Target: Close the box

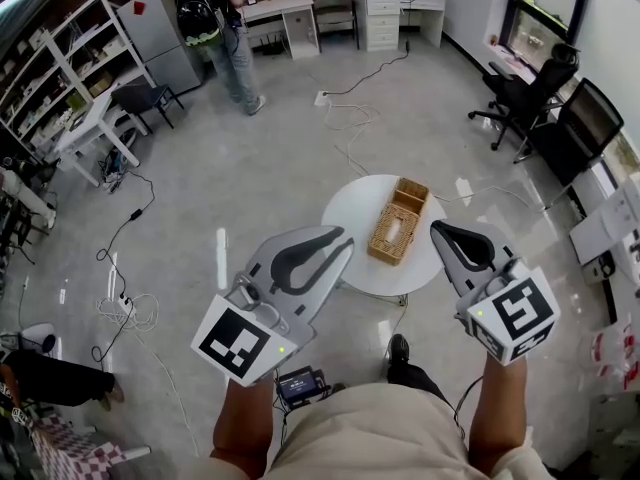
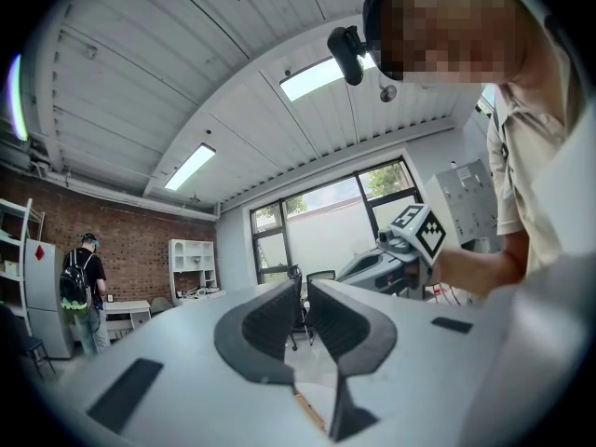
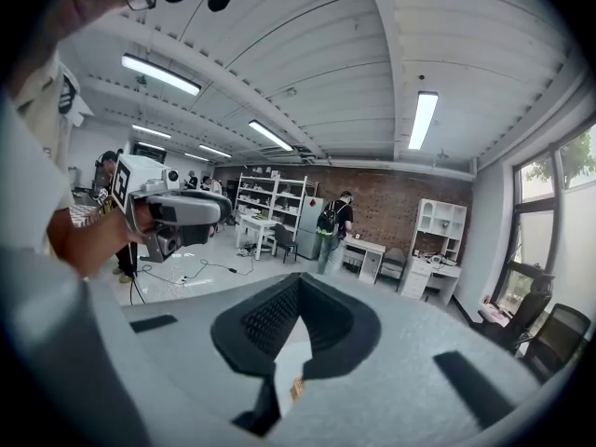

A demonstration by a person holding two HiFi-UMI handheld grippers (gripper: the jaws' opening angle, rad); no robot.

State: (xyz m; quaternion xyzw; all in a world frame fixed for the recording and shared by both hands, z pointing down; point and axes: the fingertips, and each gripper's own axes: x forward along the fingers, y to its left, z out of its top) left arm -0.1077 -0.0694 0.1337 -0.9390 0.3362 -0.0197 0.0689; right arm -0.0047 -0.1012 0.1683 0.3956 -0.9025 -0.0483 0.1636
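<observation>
Head view shows the woven box (image 1: 398,223) on the round white surface (image 1: 345,223), right of its middle and reaching toward the far edge; its far end looks open. My left hand-held gripper (image 1: 343,238) has its jaws slightly apart with nothing between them, and my right hand-held gripper (image 1: 438,228) is closed and empty. Both hang well above the box, which sits between them, nearer the right one. I judge I should come down slowly, steady the box's side with the left and press the lid flat with the right's closed tip.
</observation>
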